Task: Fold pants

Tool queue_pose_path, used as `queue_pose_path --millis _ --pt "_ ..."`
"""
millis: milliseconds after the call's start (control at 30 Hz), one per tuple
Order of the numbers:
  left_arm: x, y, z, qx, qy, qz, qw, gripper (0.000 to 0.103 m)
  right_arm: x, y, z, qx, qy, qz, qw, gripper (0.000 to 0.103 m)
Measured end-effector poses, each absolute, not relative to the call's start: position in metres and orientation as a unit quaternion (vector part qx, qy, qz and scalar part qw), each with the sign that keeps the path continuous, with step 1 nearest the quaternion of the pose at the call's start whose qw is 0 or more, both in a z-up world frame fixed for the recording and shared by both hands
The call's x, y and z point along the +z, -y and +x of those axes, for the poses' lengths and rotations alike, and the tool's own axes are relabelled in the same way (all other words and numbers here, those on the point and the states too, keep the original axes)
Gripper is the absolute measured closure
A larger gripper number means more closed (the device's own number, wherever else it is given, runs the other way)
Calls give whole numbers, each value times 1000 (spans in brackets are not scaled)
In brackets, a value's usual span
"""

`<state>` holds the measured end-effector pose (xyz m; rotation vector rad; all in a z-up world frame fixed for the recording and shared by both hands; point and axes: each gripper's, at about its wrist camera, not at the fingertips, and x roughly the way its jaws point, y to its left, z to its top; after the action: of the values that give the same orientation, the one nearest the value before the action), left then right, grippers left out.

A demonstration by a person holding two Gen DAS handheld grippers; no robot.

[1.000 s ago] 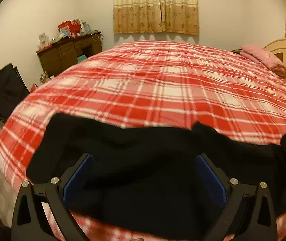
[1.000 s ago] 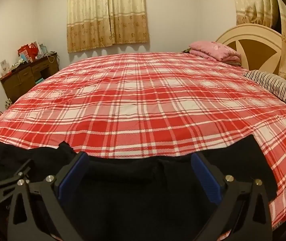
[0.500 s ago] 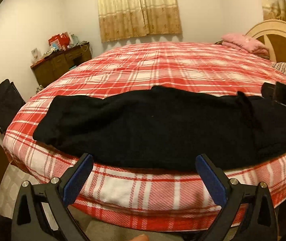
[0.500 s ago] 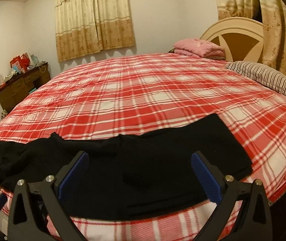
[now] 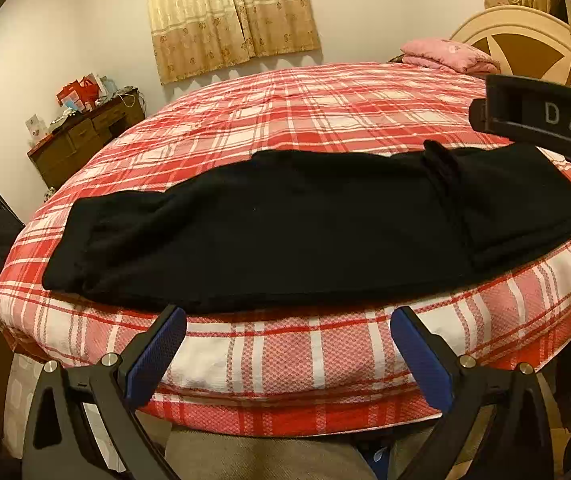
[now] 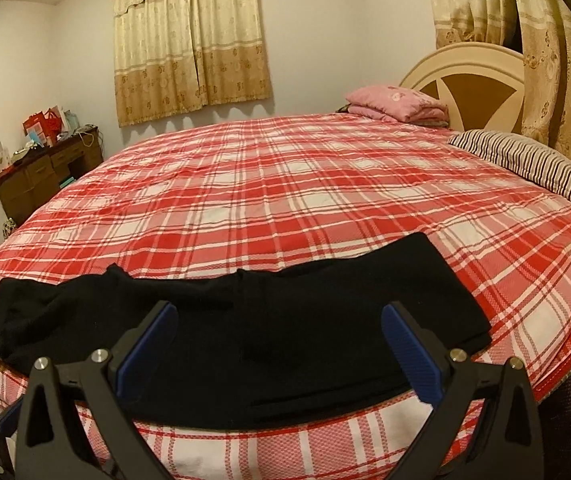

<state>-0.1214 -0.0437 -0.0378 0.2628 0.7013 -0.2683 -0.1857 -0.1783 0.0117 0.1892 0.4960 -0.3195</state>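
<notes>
The pants (image 5: 285,236) lie as a long black strip along the near edge of the bed (image 5: 325,128), no longer under the cameras as they were a second ago. Both the left tongs (image 5: 287,354) and the right tongs (image 6: 279,350) have pulled back clear of the cloth and stand wide, holding nothing. The lengthwise fold looks done, so a crosswise fold likely comes next.
</notes>
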Motion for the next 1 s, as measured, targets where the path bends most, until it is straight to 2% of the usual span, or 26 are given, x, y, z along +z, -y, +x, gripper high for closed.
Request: queue_pose_path --millis 1000 --pt "-8 7 -96 -78 -316 88 942 1 14 171 -186 -152 -248 91 953 0"
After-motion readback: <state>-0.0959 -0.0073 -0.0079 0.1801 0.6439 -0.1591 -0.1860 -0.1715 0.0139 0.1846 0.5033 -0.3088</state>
